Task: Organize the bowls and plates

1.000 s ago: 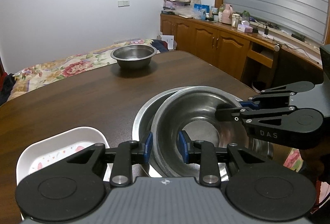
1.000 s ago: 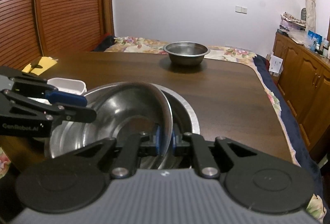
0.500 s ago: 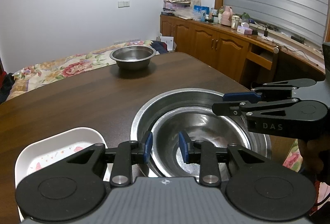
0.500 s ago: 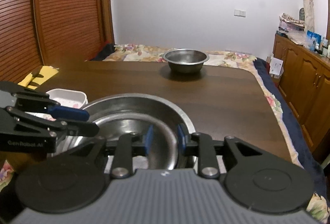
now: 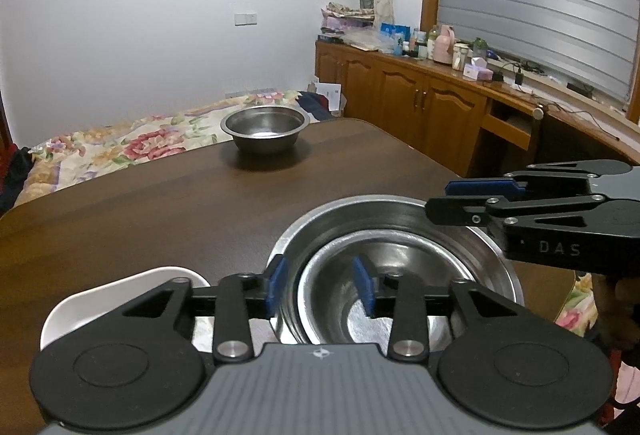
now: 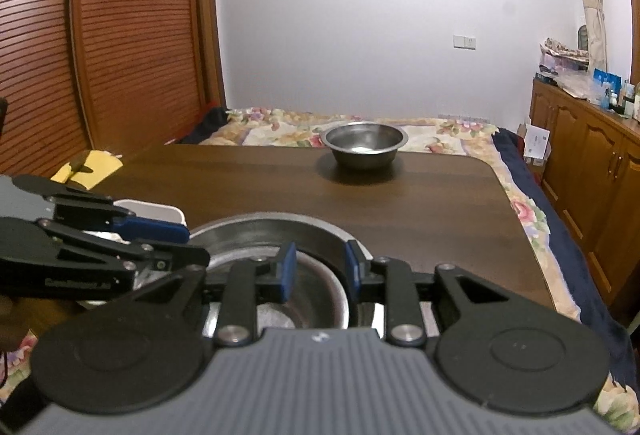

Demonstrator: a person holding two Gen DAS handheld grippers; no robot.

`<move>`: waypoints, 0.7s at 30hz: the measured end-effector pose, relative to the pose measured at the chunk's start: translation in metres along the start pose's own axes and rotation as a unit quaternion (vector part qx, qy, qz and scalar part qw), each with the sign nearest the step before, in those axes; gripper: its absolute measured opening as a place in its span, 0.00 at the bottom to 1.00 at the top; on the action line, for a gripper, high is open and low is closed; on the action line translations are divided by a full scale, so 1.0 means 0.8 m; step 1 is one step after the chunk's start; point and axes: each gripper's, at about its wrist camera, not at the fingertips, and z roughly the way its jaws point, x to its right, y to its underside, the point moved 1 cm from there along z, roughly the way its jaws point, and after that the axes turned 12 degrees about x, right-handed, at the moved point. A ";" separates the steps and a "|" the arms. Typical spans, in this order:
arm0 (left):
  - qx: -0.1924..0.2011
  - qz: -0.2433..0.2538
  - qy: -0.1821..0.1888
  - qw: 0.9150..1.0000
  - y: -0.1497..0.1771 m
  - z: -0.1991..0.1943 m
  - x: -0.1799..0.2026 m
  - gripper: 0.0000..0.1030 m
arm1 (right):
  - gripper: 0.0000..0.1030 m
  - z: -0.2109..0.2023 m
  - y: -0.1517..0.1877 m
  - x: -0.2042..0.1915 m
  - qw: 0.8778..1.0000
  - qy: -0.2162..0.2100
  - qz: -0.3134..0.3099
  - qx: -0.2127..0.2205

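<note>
Two steel bowls sit nested at the near edge of the brown table: a smaller inner bowl inside a larger outer bowl, also in the right wrist view. My left gripper is open, its jaws straddling the bowls' near rims without gripping. My right gripper is open above the bowls' right rim; it shows in the left wrist view. A third steel bowl stands alone at the far side. A white plate lies left of the nested bowls.
The table ends just past the far bowl, with a floral-covered bed beyond. Wooden cabinets with clutter on top run along the right. A yellow item lies at the table's far left corner.
The right gripper let go of the tilted inner bowl, which dropped flat into the larger bowl. Both grippers opened wider and rose slightly away from the bowls.
</note>
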 end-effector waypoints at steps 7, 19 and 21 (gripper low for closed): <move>0.017 -0.002 -0.012 1.000 -0.011 -0.003 -0.006 0.77 | 0.43 -0.002 -0.009 0.004 1.000 0.005 0.003 0.014; 0.043 -0.022 -0.029 0.998 -0.029 -0.009 -0.023 0.96 | 0.97 -0.014 -0.020 0.021 0.998 0.035 0.005 0.056; 0.048 -0.021 -0.032 0.998 -0.032 -0.011 -0.024 0.99 | 1.00 -0.014 -0.021 0.023 0.997 0.038 0.004 0.060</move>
